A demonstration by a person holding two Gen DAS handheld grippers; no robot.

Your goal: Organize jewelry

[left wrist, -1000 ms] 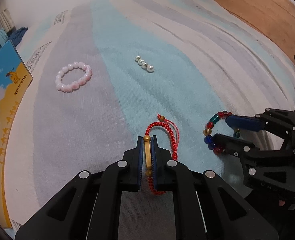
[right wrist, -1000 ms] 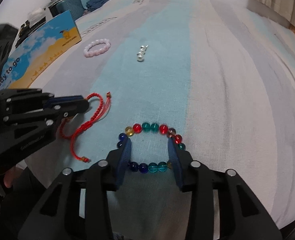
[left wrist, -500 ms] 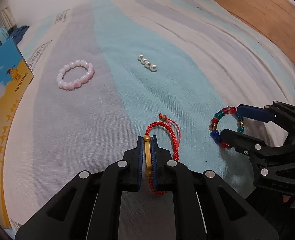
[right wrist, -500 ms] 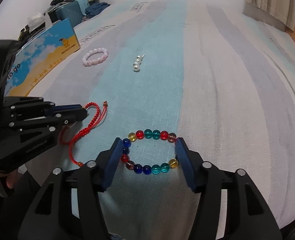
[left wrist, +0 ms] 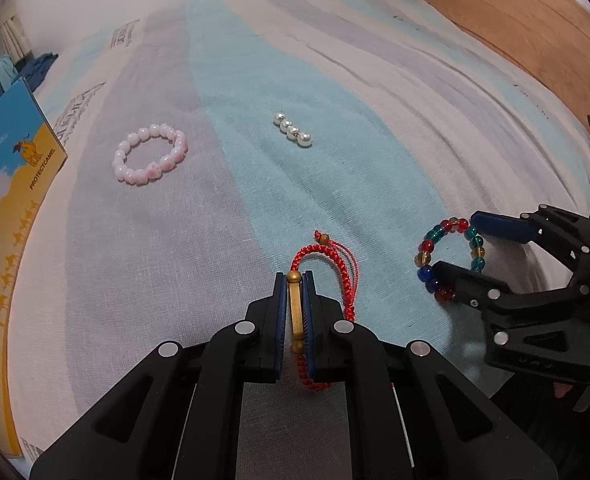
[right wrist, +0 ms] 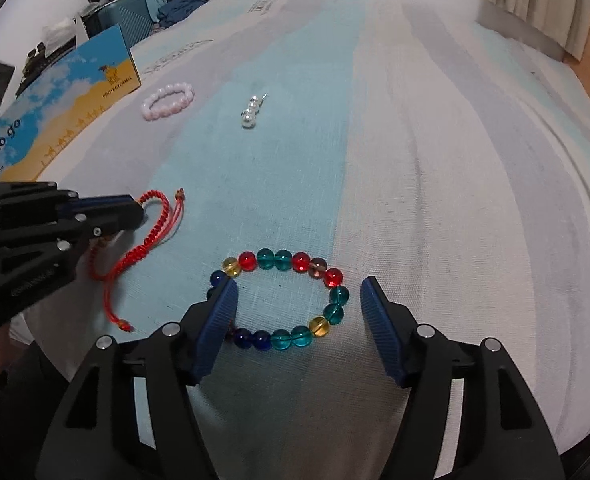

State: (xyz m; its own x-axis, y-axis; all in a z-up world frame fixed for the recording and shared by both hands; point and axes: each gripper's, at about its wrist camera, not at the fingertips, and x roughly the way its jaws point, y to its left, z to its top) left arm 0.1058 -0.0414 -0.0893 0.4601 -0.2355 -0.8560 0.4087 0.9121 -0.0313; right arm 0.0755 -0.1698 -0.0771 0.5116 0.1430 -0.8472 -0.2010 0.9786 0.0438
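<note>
My left gripper is shut on the gold bar of a red braided cord bracelet, whose loop and tails trail on the striped bedspread. In the right wrist view that bracelet hangs from the left gripper. My right gripper has its jaws opening around a bracelet of coloured glass beads that lies flat on the cloth; the pads stand clear of the beads. The left wrist view shows the bead bracelet between the right gripper's fingers.
Farther up the bedspread lie a pink bead bracelet and a short row of white pearls. A blue and yellow printed box stands at the left. A wooden floor lies beyond the bed's right side.
The right gripper's jaws have spread wider and let go of the coloured bead bracelet, which now lies flat between them. The left gripper still holds the red bracelet in the same place.
</note>
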